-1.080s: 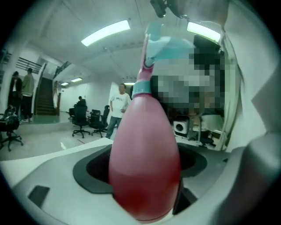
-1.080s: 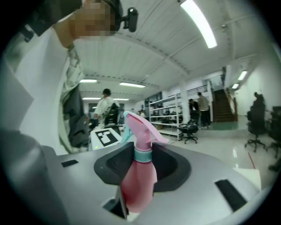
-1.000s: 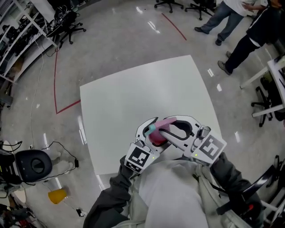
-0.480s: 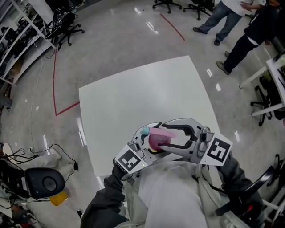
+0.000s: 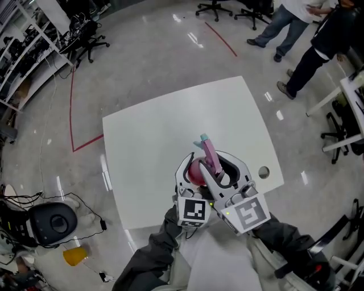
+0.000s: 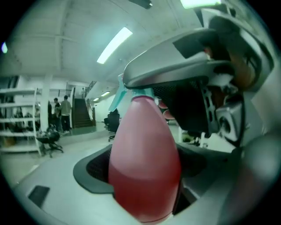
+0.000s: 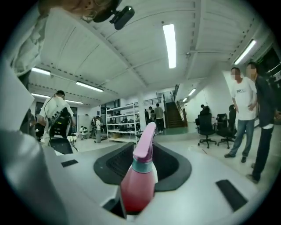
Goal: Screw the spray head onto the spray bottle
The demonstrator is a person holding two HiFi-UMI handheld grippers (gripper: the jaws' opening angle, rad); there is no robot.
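A red spray bottle [image 5: 195, 173] with a teal collar and a pink spray head [image 5: 209, 154] is held over the white table [image 5: 165, 125] near its front edge. My left gripper [image 5: 192, 169] is shut on the bottle's wide body [image 6: 145, 167], which fills the space between its dark pads. My right gripper [image 5: 223, 168] reaches in from the right and sits around the top of the bottle. Its jaws have just been closing, with the spray head [image 7: 147, 138] and collar [image 7: 142, 166] between them. In the right gripper view the nozzle points away from the camera.
A round hole [image 5: 263, 171] sits in the table near its right front corner. Two people [image 5: 307, 34] stand at the back right among office chairs [image 5: 216, 7]. Shelving [image 5: 23, 45] lines the left. A black device [image 5: 50, 219] and a yellow thing [image 5: 74, 254] lie on the floor.
Both grippers have turned with the bottle. The spray head, which lay pointing left, now points away across the table. The two marker cubes have come closer together.
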